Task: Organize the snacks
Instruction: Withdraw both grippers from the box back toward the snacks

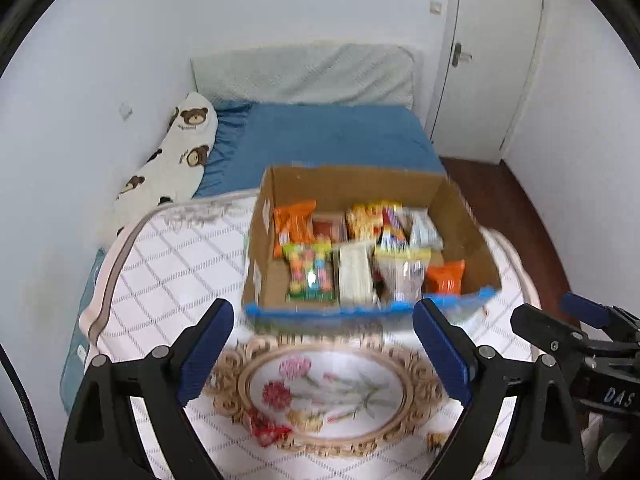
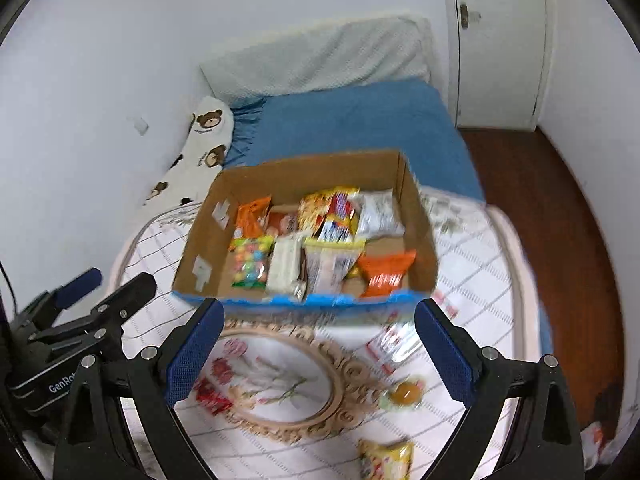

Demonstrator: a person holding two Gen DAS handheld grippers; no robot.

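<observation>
A cardboard box (image 1: 352, 184) with a blue front edge sits on a white quilted mat and holds several snack packets; it also shows in the right wrist view (image 2: 304, 172). My left gripper (image 1: 324, 352) is open and empty, in front of the box. My right gripper (image 2: 320, 350) is open and empty, also in front of it. Loose on the mat lie a red packet (image 2: 214, 394), a clear red-and-white packet (image 2: 394, 346), an orange jelly cup (image 2: 404, 394) and a yellow packet (image 2: 386, 460). The red packet also shows in the left wrist view (image 1: 266, 428).
The mat (image 1: 168, 264) has a floral oval print (image 1: 328, 392) and lies on a bed with a blue sheet (image 1: 332, 136). A bear-print pillow (image 1: 176, 152) lies along the left wall. A white door (image 1: 492, 52) and wooden floor (image 2: 552, 216) are on the right.
</observation>
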